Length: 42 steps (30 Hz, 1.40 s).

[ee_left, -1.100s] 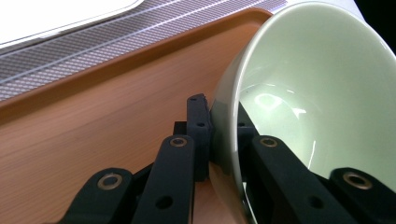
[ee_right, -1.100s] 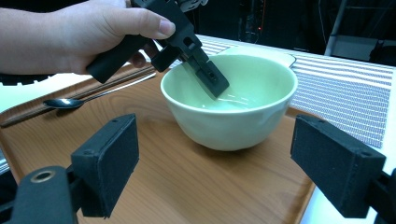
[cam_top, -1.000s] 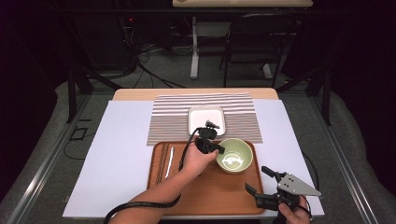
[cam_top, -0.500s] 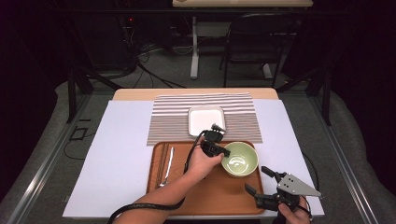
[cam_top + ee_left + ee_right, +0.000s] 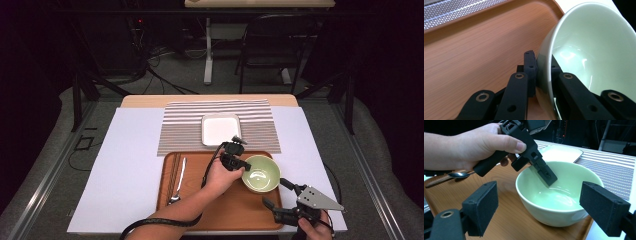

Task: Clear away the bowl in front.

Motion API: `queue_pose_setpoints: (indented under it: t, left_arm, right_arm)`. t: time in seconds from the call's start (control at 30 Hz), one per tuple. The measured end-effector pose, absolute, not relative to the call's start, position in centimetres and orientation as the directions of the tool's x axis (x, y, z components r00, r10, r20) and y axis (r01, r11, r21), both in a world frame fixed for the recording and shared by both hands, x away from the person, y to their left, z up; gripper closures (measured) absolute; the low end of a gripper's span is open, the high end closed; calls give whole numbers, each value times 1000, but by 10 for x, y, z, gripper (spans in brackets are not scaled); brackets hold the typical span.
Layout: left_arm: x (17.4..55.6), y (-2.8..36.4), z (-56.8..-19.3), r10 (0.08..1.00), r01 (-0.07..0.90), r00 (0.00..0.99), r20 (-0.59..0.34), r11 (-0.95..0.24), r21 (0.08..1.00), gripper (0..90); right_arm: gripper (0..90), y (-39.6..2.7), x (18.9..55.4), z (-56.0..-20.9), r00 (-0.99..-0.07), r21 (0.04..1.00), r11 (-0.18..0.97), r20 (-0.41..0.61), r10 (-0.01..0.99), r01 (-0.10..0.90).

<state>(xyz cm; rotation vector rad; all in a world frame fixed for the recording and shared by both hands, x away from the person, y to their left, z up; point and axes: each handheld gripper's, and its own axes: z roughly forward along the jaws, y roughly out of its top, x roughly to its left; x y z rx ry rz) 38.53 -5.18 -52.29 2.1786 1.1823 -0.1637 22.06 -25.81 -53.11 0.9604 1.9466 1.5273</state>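
— Bowl (image 5: 261, 173) first: where does it sit?
— On the wooden tray (image 5: 220, 210), at its far right part, pale green and glossy. The left tool (image 5: 243, 165) is clamped on the bowl's near-left rim, one jaw inside the wall, the other outside.
— And the bowl looks tipped?
— In the left gripper view it (image 5: 594, 50) appears tilted, though that camera turns with the hand, so I cannot tell.
— The other tool?
— The right tool (image 5: 276, 194) hovers just beside the bowl, nearer the person, jaws wide with nothing between them.
— What else lies around the bowl?
— A spoon (image 5: 179, 180) lies at the tray's left, well apart. Beyond the bowl, a white square dish (image 5: 220, 129) rests on a striped mat (image 5: 180, 130) on the bench (image 5: 125, 165).
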Motion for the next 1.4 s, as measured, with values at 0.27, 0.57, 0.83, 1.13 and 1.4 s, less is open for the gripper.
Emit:
queue_pose_setpoints:
  t: [0.27,0.57,0.83,1.13,1.4]
  left_arm:
    - [384,-59,-523,703,784,593,-393,-393,480,831]
    - [385,-63,-524,699,786,592,-400,-394,476,827]
    - [384,-66,-525,691,785,596,-408,-396,476,822]
    - [387,-62,-526,676,807,571,-466,-357,471,789]
    - [388,-50,-515,661,810,561,-498,-315,496,641]
  right_arm:
    - [146,-258,220,-531,-639,965,131,47,768,228]
    - [146,-258,220,-531,-638,965,130,47,769,227]
    - [146,-258,220,-531,-638,965,130,47,769,227]
    - [147,-258,220,-531,-638,965,130,46,768,226]
    - [146,-258,220,-531,-638,965,130,46,768,227]
